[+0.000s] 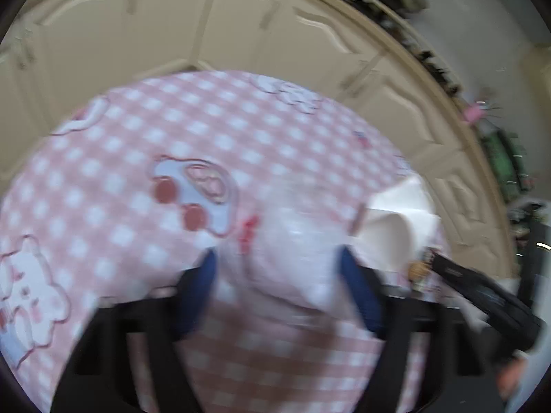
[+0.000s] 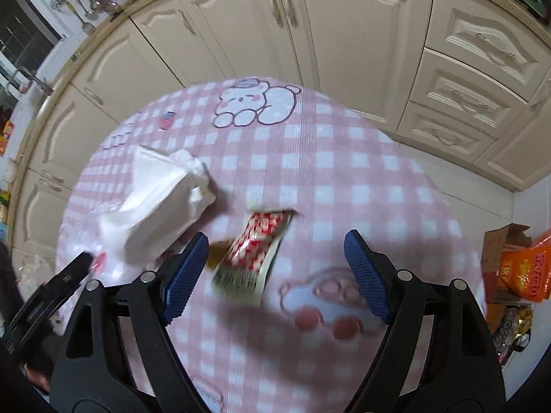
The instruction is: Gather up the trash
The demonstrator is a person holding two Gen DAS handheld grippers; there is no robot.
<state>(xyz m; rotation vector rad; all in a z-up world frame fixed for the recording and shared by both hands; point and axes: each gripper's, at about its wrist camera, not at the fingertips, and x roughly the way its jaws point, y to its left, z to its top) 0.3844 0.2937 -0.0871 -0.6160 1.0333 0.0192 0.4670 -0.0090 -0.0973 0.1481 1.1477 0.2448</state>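
Evidently the right claw [image 2: 275, 272] stood wide open, empty, over the snack wrapper [image 2: 253, 253] beside the white tissue [image 2: 162, 199] on the desk [image 2: 344, 172]; straddling it squarely before closing seemed wise. Left claw [image 1: 279, 289]: blurred, grip unclear.
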